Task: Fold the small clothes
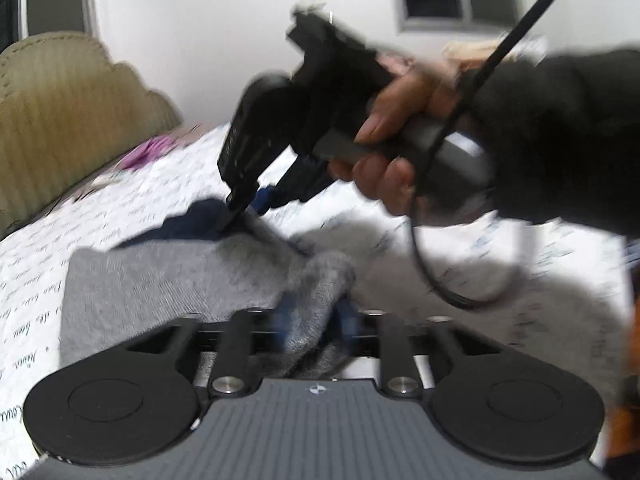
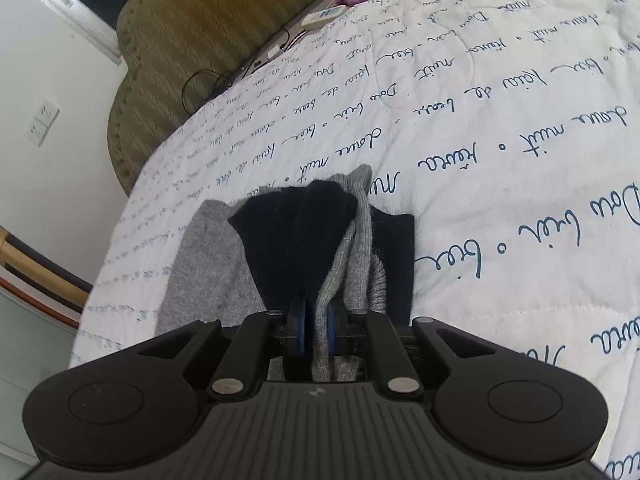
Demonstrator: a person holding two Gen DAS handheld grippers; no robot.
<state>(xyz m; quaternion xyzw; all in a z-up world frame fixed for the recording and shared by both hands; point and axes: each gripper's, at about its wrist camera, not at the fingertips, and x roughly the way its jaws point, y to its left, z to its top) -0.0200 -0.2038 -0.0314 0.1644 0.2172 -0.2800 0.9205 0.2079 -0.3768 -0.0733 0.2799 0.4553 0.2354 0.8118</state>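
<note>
— Where, then, is the garment?
— Soft grey-and-navy knit garment [image 2: 352, 248] bunched on the quilted, script-printed bedspread [image 2: 500, 140] — left gripper [image 1: 316, 320] and right gripper [image 2: 316, 332] each pinch a fold.

Left gripper [image 1: 316, 320]: jaws closed tight, pinching fabric between blue pads. Right gripper [image 2: 316, 330]: same, clamped. Right hand [image 1: 394, 140] wraps the handle, forearm entering from right, gripper pitched down-left.
</note>
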